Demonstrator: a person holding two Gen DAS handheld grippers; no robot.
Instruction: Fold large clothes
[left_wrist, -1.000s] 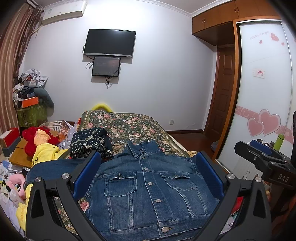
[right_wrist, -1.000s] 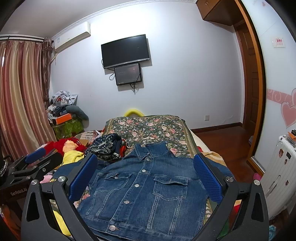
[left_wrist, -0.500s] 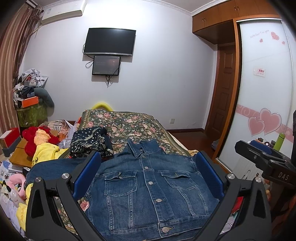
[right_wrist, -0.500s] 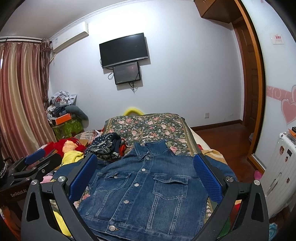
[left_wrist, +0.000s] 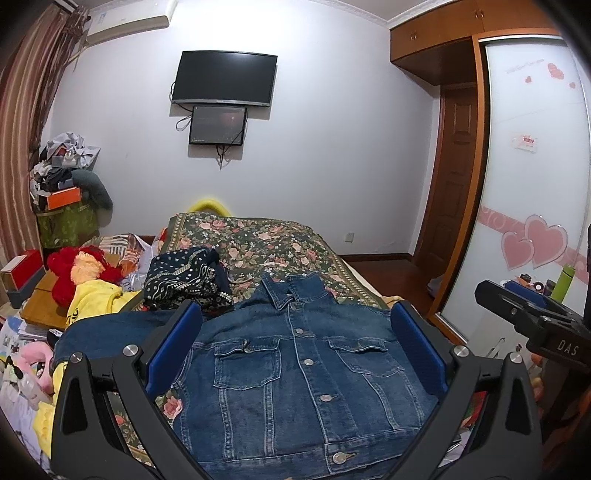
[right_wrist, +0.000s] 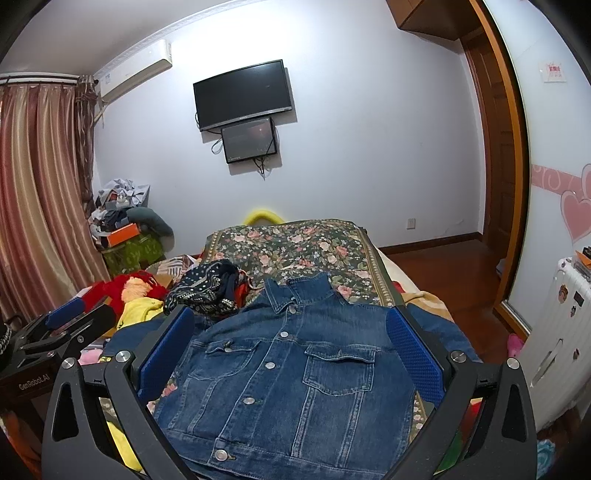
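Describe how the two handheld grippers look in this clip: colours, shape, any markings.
Both match: black plastic frames with triangular cutouts and silver bolts, each with two wide-set fingers lined with textured blue pads. The left gripper shows "GenRobot.AI" lettering in the right wrist view; the right gripper shows "DAS" in the left wrist view. No cables, hands or sleeves visible.

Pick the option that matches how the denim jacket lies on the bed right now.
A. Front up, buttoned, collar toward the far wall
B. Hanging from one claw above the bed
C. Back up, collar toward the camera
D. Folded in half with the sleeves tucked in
A: the denim jacket lies flat on the floral bedspread with its buttons and chest pockets showing, collar toward the TV wall, and both claws open and empty.
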